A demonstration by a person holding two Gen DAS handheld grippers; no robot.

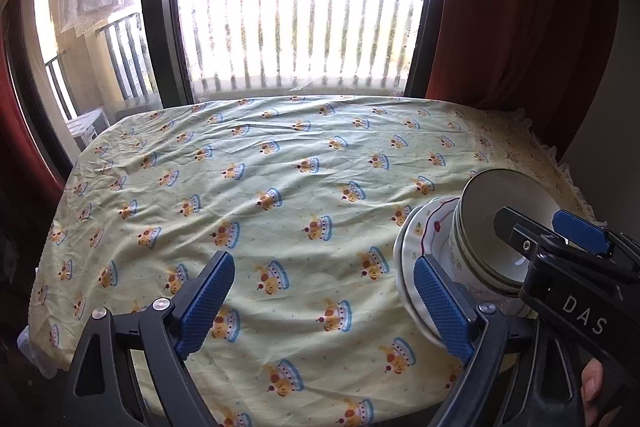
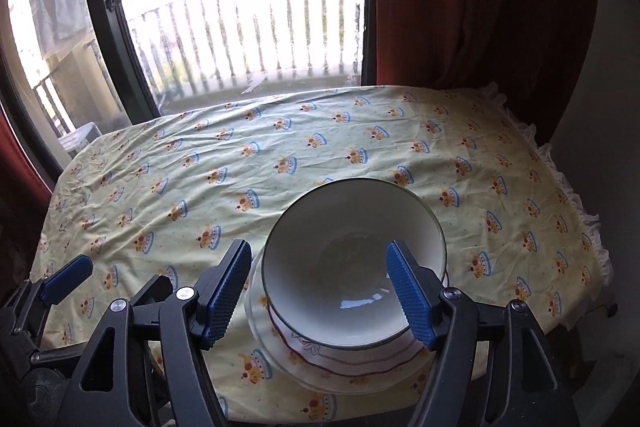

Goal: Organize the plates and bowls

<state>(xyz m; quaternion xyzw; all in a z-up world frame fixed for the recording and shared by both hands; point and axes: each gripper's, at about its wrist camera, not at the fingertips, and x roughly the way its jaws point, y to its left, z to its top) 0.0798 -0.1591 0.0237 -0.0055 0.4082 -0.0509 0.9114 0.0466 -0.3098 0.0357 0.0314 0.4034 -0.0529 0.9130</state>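
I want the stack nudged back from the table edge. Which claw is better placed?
Right. The right claw stands open around the bowl on the plates; the left claw is off to their side.

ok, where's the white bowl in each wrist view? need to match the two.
Left wrist: the white bowl sits at the right edge, on stacked plates, partly behind the right gripper.
Right wrist: bowl lower centre, between that gripper's open fingers, on the plates.
Shared landmark: the balcony railing beyond the window.
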